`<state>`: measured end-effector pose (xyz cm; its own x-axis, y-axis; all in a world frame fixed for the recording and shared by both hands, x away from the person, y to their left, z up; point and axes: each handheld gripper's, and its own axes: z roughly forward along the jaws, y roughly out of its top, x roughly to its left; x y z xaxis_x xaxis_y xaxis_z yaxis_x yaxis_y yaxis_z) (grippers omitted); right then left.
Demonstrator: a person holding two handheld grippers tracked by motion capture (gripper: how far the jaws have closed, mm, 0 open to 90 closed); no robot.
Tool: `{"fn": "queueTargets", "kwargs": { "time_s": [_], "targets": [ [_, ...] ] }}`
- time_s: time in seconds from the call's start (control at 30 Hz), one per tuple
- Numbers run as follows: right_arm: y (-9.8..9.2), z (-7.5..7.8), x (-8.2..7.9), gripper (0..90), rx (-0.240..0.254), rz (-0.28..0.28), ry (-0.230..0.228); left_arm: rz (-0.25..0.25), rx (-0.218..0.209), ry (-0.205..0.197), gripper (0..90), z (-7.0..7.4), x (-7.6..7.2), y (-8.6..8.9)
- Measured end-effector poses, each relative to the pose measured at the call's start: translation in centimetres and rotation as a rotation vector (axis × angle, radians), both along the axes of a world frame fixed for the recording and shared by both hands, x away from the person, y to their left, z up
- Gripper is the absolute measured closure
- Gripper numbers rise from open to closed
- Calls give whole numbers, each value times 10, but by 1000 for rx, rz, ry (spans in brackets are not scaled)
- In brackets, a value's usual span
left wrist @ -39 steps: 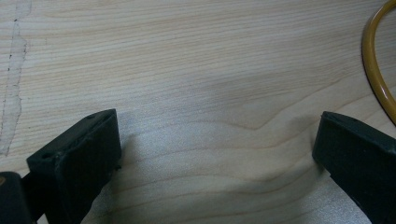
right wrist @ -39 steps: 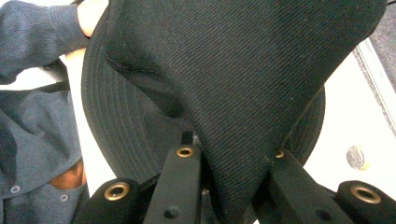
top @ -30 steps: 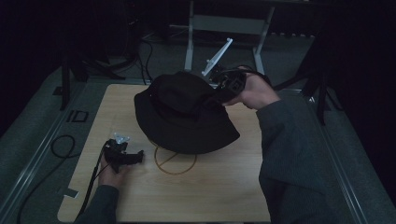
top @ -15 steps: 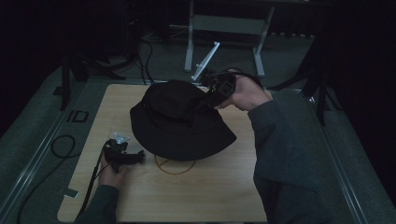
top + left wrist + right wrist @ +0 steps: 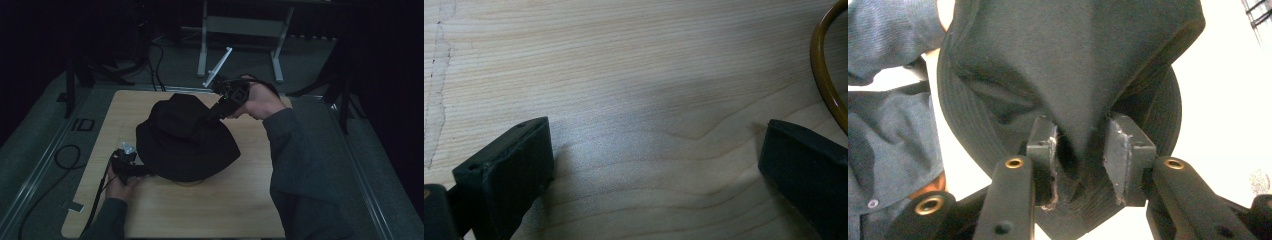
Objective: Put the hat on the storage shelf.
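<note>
Hat: black brimmed hat (image 5: 187, 140) sits on the tabletop (image 5: 225, 210), crown up, brim spread toward 6 o'clock in the high view.
Right hand-held gripper: at (image 5: 216, 111), reaching onto the hat's crown from 2 o'clock; hat lies toward 8 o'clock of it.
Right jaws: they have just been opening; in the right gripper view a fold of hat fabric (image 5: 1073, 75) hangs between the two pads (image 5: 1045, 150), gaps visible on both sides, so the grip is released.
Left hand-held gripper: at (image 5: 131, 170), low on the tabletop, touching or just beside the brim's edge at 8 o'clock; hat lies toward 2 o'clock of it.
Left jaws: spread wide over bare wood in the left gripper view (image 5: 656, 165), nothing between them.
Ring: a yellow-brown ring (image 5: 824, 75) lies on the wood at 2 o'clock of the left jaws.
</note>
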<state>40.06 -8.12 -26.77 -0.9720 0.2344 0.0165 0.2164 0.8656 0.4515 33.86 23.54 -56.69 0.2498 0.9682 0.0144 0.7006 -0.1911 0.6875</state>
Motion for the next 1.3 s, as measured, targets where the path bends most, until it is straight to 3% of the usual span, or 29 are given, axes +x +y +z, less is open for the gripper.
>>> {"fn": "queueTargets", "kwargs": {
  "time_s": [0.2,0.33,0.57,0.67,0.8,1.07,1.3],
  "targets": [
    [3,-1,2,664,18,-12,-6,0,0,0,13,0,0,0],
    [8,-3,0,690,12,8,4,0,0,-1,13,0,0,0],
    [4,-3,-1,552,1,-5,13,0,-1,-1,13,0,0,0],
    [-7,-1,-1,392,-10,-51,-2,0,-1,-1,13,0,0,0],
    [-17,2,-3,311,-20,-94,-16,0,0,-1,13,0,0,0],
    [-47,1,-4,290,39,-151,-28,0,0,-1,13,0,0,0],
    [-67,-10,-4,289,55,-188,-30,0,0,-1,13,0,0,0]
  ]
}}
